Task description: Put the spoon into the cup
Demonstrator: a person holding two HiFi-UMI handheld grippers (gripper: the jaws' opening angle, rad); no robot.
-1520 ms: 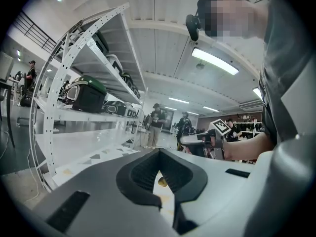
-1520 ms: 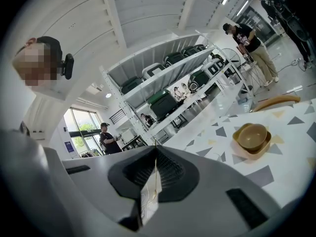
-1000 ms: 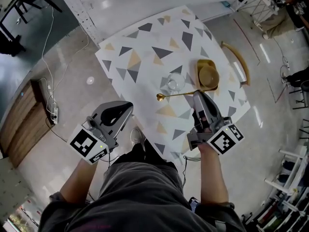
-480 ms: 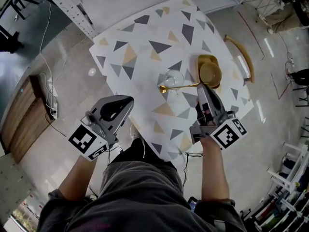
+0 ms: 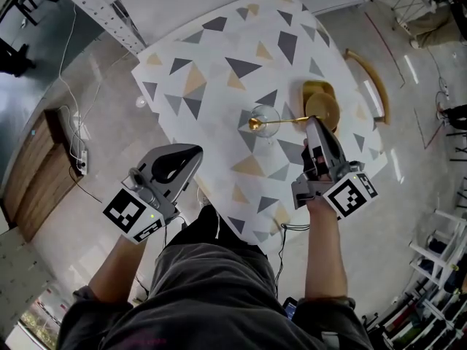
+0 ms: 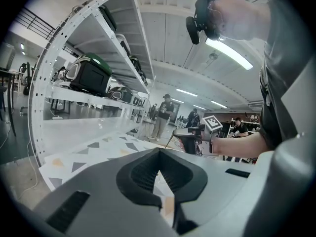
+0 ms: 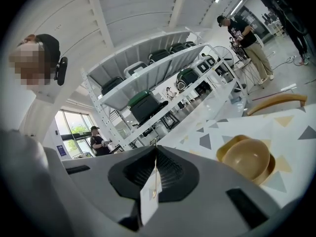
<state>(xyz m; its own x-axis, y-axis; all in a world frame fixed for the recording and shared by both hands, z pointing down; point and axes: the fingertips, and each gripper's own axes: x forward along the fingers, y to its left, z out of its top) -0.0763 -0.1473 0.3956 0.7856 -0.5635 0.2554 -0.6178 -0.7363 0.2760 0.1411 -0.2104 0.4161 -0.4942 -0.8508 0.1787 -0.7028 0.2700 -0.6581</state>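
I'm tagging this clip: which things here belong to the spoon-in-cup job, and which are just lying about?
In the job: spoon; clear cup; right gripper, shut on the spoon.
Just about: yellow bowl; wooden chair; left gripper, shut and empty.

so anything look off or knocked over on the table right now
Nothing stands out. The glass cup stands upright on the table, the tan bowl sits beside it, and the right tool holds the gold spoon by its handle, roughly level, at the cup. No spill shows.
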